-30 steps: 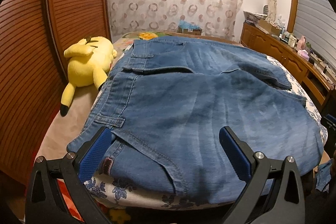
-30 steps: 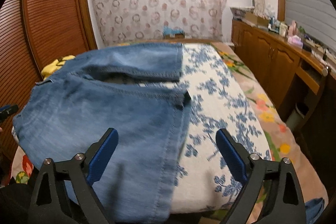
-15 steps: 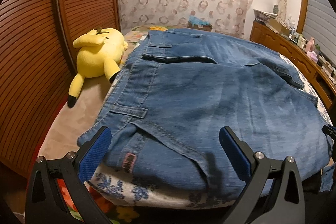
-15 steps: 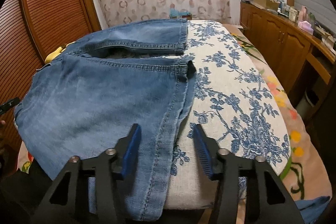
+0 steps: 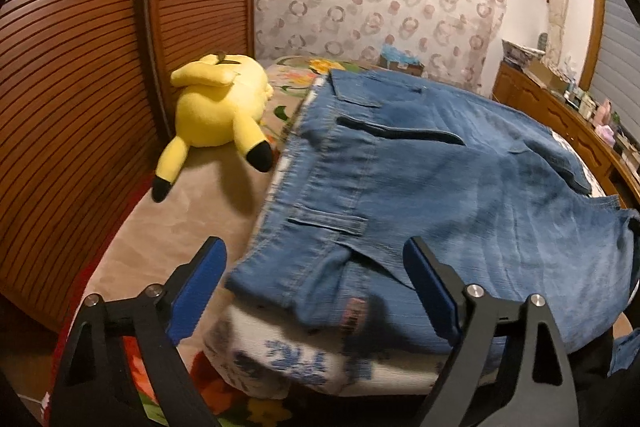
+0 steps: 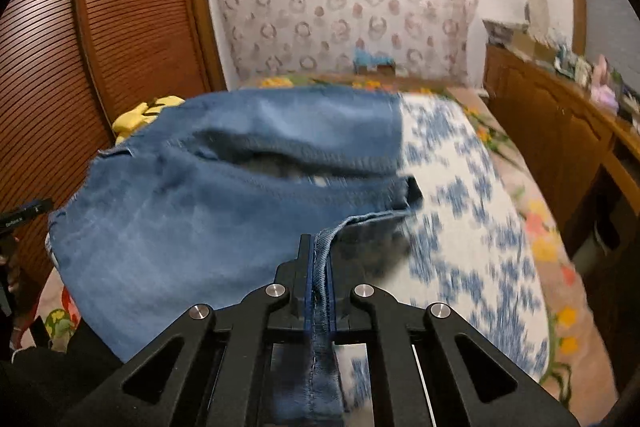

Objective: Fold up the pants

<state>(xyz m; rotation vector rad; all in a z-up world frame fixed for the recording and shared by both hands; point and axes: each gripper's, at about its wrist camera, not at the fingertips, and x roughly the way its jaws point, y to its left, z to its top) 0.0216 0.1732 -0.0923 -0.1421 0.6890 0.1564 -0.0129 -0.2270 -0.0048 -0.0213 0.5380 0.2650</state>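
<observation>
Pants [image 5: 460, 195] of blue denim lie spread across a bed, on a white cover with a blue flower print [image 6: 472, 211], the waistband end toward the left side near a yellow plush toy [image 5: 218, 107] that rests by the brown slatted wardrobe doors [image 5: 80, 67]. A second ago both tools stood wide apart over the cloth; now the right tool [image 6: 318, 267] has its blue pads closed tight on the hem edge of the near trouser leg, and a strip of seam runs between them and down toward the camera. That edge, which lay flat on the cover before, is now lifted off it, so a dark fold shows under the leg end. The left tool [image 5: 316, 291] has slid toward the waistband corner: earlier its pads straddled the seat of the denim, now the corner of the waistband sits between them with the left pad [image 5: 198, 291] over the beige blanket [image 5: 168, 227]. Its jaws are closing but the pads do not press the cloth. A wooden sideboard [image 6: 560, 131] runs along the right of the bed.
</observation>
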